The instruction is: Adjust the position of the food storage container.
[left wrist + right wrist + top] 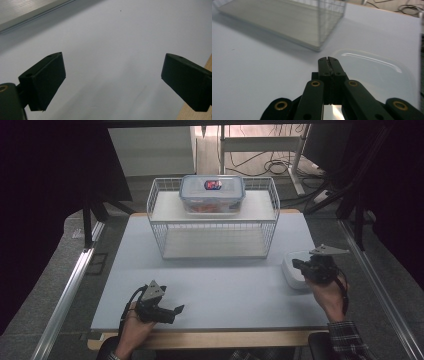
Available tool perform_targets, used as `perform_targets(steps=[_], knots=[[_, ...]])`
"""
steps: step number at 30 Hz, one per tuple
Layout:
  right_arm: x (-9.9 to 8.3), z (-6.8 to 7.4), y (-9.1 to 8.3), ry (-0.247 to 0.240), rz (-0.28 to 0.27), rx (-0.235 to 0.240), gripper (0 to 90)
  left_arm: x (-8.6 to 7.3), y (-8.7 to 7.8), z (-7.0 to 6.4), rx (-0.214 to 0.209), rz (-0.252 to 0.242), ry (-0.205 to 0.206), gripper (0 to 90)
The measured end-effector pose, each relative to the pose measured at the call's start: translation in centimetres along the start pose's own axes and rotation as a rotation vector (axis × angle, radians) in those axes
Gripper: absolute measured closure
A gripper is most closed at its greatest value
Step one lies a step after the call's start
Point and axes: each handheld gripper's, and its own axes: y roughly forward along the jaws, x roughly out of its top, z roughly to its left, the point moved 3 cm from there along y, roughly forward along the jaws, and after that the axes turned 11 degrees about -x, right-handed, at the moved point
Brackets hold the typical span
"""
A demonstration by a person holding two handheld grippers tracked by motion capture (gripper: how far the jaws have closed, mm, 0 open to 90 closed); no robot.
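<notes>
White plastic lid (294, 272) lies flat at right of frame, just under right gripper (298, 264) w/ jaws pressed shut on nothing, left gripper (176, 311) gaping wide at lower left; lid prob light, stiff, slick—pinch its raised rim edge.

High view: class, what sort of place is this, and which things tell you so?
Probably a lab or workshop set up for recording, not a home: a bare white table, loose cables on the floor behind it, and a person's hand-held left gripper and right gripper.
</notes>
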Motion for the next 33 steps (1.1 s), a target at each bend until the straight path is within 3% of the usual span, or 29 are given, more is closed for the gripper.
perform_targets(steps=[1, 3, 9, 18, 26, 33], knots=[[-0.1, -1.5, 0.0, 0.022, 0.001, -0.040, 89.4, 0.0, 0.0, 0.0, -0.001, 0.001, 0.000, 5.1], [-0.1, -2.0, 0.1, 0.030, 0.002, -0.051, 89.4, 0.0, 0.0, 0.0, 0.000, 0.001, -0.001, 5.1], [-0.7, -5.2, 0.7, 0.087, 0.021, -0.136, 89.4, 0.0, 0.1, 0.0, 0.001, 0.004, -0.001, 5.1], [-2.4, -8.7, 1.9, 0.129, 0.059, -0.251, 89.4, -0.1, 0.2, 0.1, 0.001, 0.009, -0.004, 5.1], [-3.3, -8.5, 3.0, 0.120, 0.107, -0.256, 89.4, -0.2, 0.3, 0.1, -0.001, 0.019, 0.000, 5.1], [-3.2, -7.2, 3.2, 0.112, 0.109, -0.206, 89.4, -0.2, 0.3, 0.1, -0.004, 0.019, -0.001, 5.1]])
